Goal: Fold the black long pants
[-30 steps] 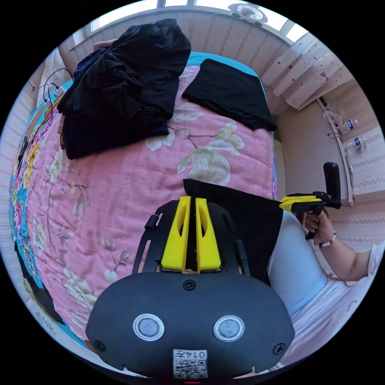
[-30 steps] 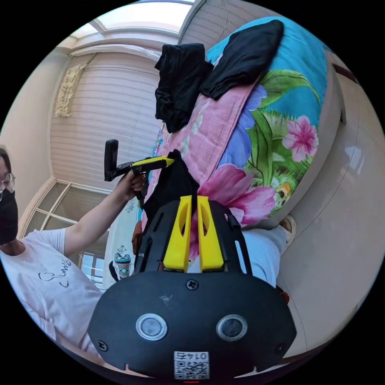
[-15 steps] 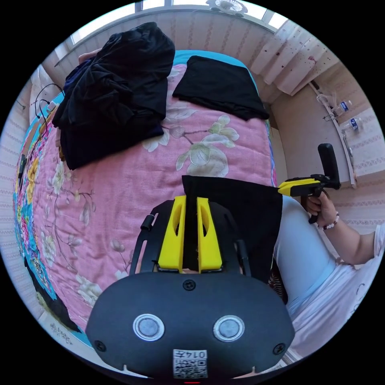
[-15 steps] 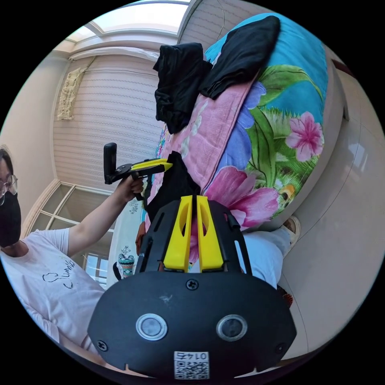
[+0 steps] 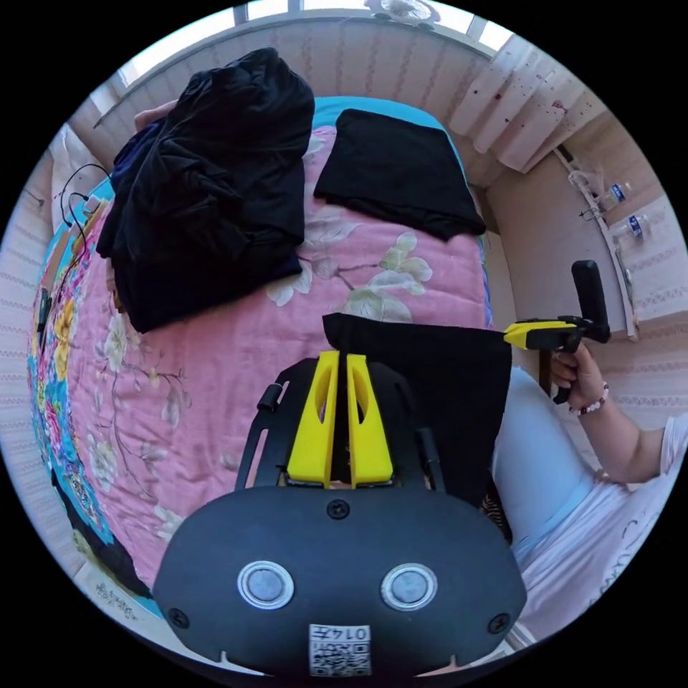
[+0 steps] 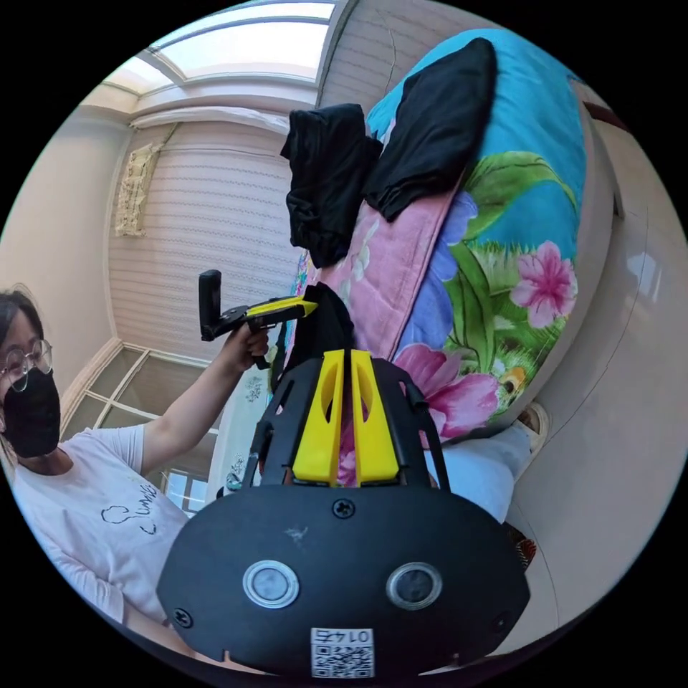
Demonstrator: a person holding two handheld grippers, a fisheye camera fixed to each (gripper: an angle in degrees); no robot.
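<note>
Two grippers, left gripper point(image 5: 342, 355) and right gripper point(image 5: 510, 335), pinch the black pants' point(image 5: 437, 380) taut top edge above the bed point(image 5: 215, 373)

**Materials and surface finish**

Black long pants point(image 5: 430, 380): matt black cloth, smooth where stretched taut. Heap of dark clothes point(image 5: 208, 186) near the bed's far edge: matt black cloth, heavily creased. Folded black garment point(image 5: 401, 172) at the far corner: matt cloth, flat, few wrinkles. Bed cover point(image 5: 236, 344): quilted pink floral cloth, soft, stitched texture. Left gripper point(image 5: 342, 358): smooth yellow plastic jaws, matt black plastic body with metal screws. Floor point(image 6: 616, 430): glossy, reflective.
</note>
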